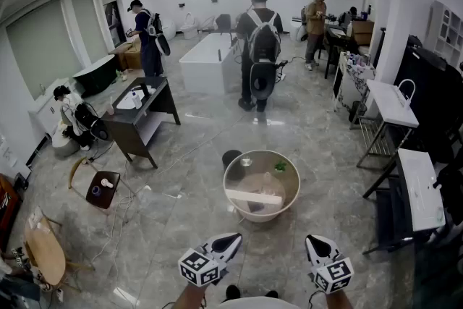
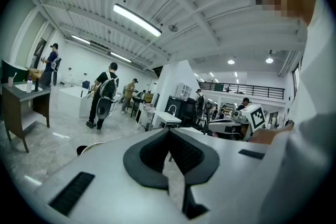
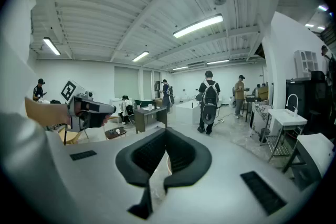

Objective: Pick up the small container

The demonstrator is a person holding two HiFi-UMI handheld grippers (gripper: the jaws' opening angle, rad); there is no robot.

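A round, see-through table (image 1: 233, 200) stands on the marble floor just ahead of me. On it are a small pale container (image 1: 246, 162), a little green item (image 1: 281, 166), a clear bottle (image 1: 266, 181) and a white board (image 1: 253, 197). My left gripper (image 1: 231, 239) and right gripper (image 1: 315, 243) are held low, short of the table, and touch nothing. Both are shut and empty. In the left gripper view the jaws (image 2: 169, 136) meet, with the right gripper (image 2: 231, 126) beside them. In the right gripper view the jaws (image 3: 165, 136) also meet.
Several people stand in the room, the nearest one with a backpack (image 1: 259, 47). A dark desk (image 1: 141, 108) and a low stool with cups (image 1: 101, 189) are to the left. A white bathtub (image 1: 206, 61) stands behind. White tables (image 1: 394, 101) line the right wall.
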